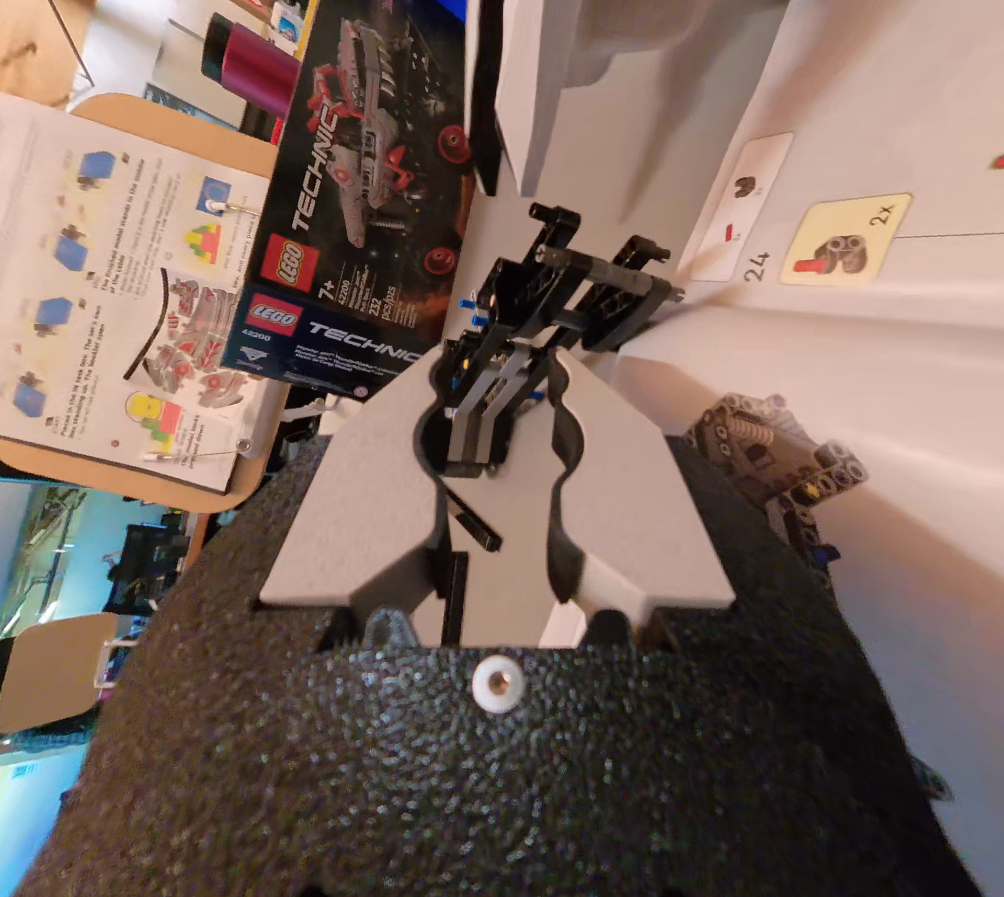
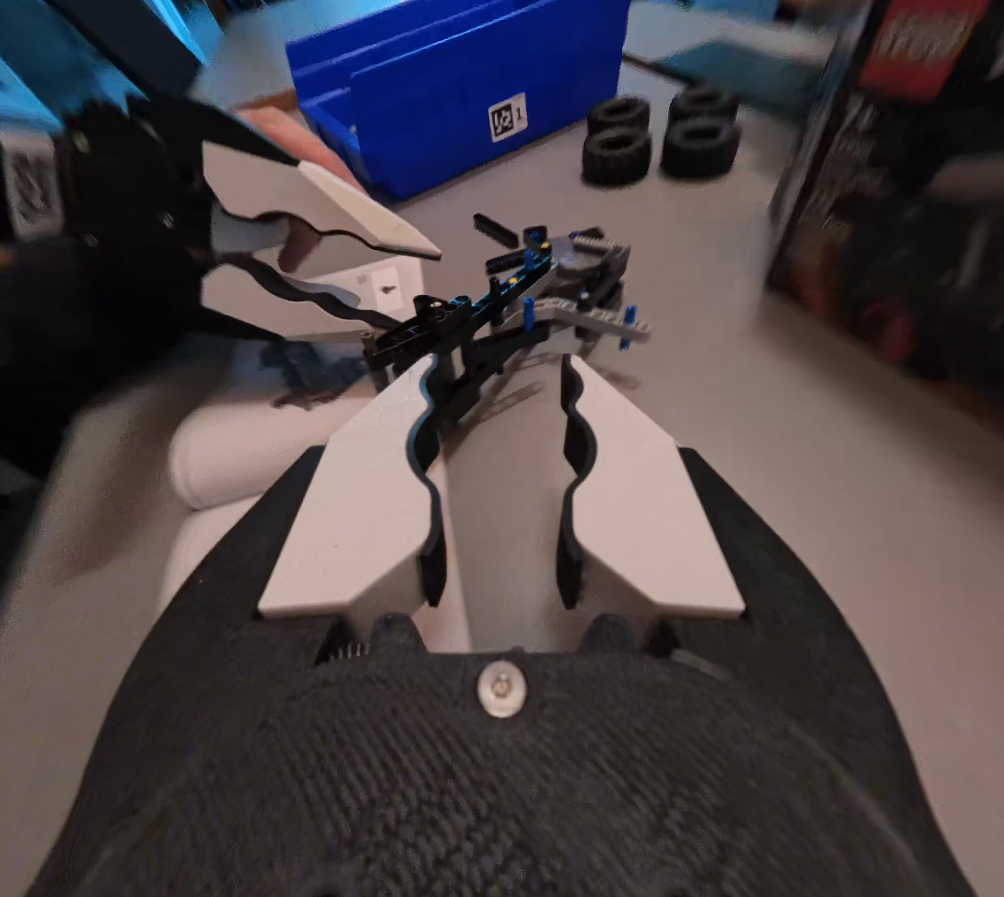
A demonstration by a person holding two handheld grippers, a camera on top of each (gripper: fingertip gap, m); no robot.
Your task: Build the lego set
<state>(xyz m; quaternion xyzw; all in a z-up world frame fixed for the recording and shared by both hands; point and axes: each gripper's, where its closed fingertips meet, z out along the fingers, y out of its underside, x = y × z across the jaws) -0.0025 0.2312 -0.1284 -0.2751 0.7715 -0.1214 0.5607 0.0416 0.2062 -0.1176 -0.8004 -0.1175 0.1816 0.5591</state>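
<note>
Dark set box stands upright, covered in print. Right beside it, the half-built lego frame sits in the left gripper gap; can't tell if it's pinched. Right gripper points level at the frame, jaws apart.

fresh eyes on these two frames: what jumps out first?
The half-built black and grey lego frame, sitting between the fingers of the left gripper. In the right wrist view the blue bin stands behind it on the table, with four black tyres stacked in pairs to its right. The set's box stands upright left of the frame.
</note>
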